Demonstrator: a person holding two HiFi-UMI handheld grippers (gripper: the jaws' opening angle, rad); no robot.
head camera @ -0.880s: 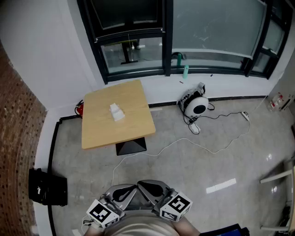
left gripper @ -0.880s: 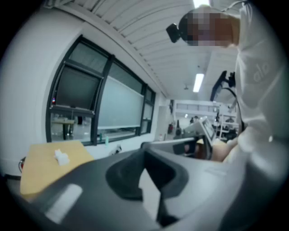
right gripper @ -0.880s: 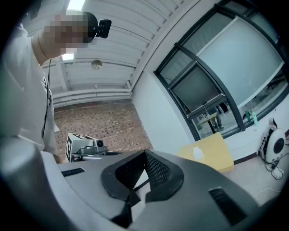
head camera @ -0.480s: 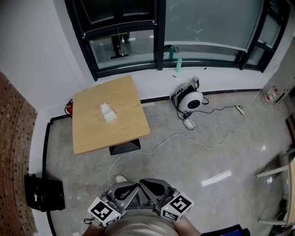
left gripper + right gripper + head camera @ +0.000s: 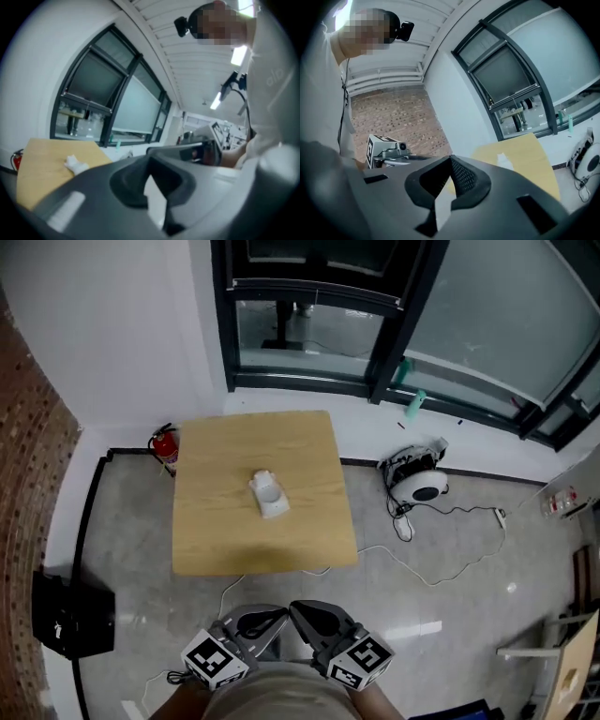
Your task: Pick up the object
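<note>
Grey plastic jaws on both tongs are pressed together with nothing between them. The left gripper (image 5: pixel 258 624) and right gripper (image 5: pixel 319 622) sit side by side at the bottom centre of the head view, close against the person's body, tips angled toward each other. Each gripper view shows the same thing: pads meeting and only floor showing through the gap below.

The object (image 5: pixel 268 495) is a small white lump. It lies near the middle of the wooden table (image 5: pixel 211 531), in the centre of the head view and well apart from both tongs. It shows at lower left in the left gripper view and right of centre in the right gripper view. Its exact shape is too small to make out.

A white cable (image 5: pixel 412 570) trails over the floor from under the table's near edge toward a white reel (image 5: pixel 422 486) at right. A red fire extinguisher (image 5: pixel 165 444) stands just beside the table's far left corner.

The reach looks barely begun. Arriving with the jaws still closed would probably shove the light object across the smooth top instead of gripping it. The cable by the table's near edge could also catch a foot.
</note>
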